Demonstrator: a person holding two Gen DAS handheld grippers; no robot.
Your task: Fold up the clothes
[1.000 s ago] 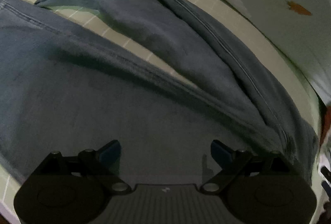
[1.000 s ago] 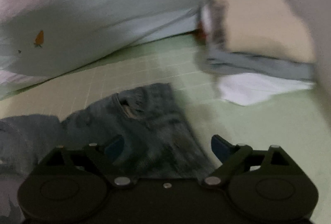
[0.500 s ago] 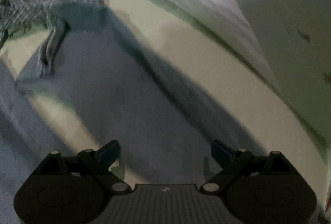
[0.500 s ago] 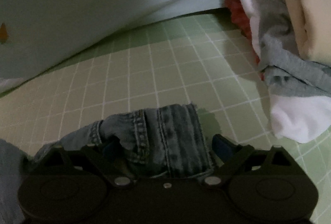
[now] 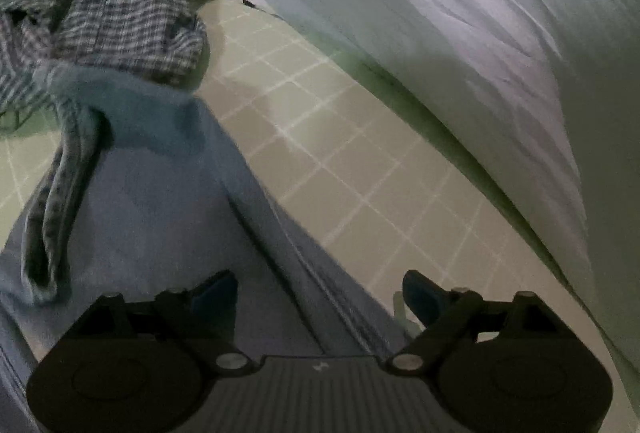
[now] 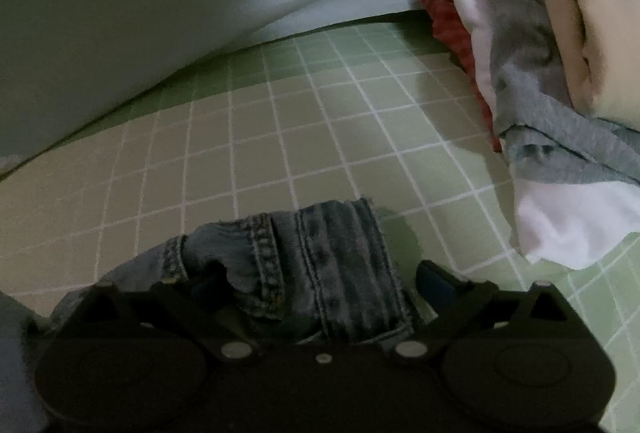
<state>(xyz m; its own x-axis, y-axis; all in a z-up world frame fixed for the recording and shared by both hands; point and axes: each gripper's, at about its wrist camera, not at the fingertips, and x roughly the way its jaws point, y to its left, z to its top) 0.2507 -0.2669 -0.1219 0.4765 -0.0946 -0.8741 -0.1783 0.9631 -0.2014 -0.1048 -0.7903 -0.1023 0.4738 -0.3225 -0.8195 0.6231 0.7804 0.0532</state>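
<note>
Lying crumpled on green checked bedding, faded jeans sitting between released, widening right tool; left tool released, narrowing.

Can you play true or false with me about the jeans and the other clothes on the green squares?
1. The jeans lie on a green checked mat. True.
2. The right gripper is squeezed shut on nothing. False: its jaws stand wide, the jeans' hem between them.
3. A checked shirt lies bunched beyond the jeans in the left view. True.
4. The clothes pile is all blue. False: it shows beige, grey, white and red.
5. The left gripper is open. True.
</note>
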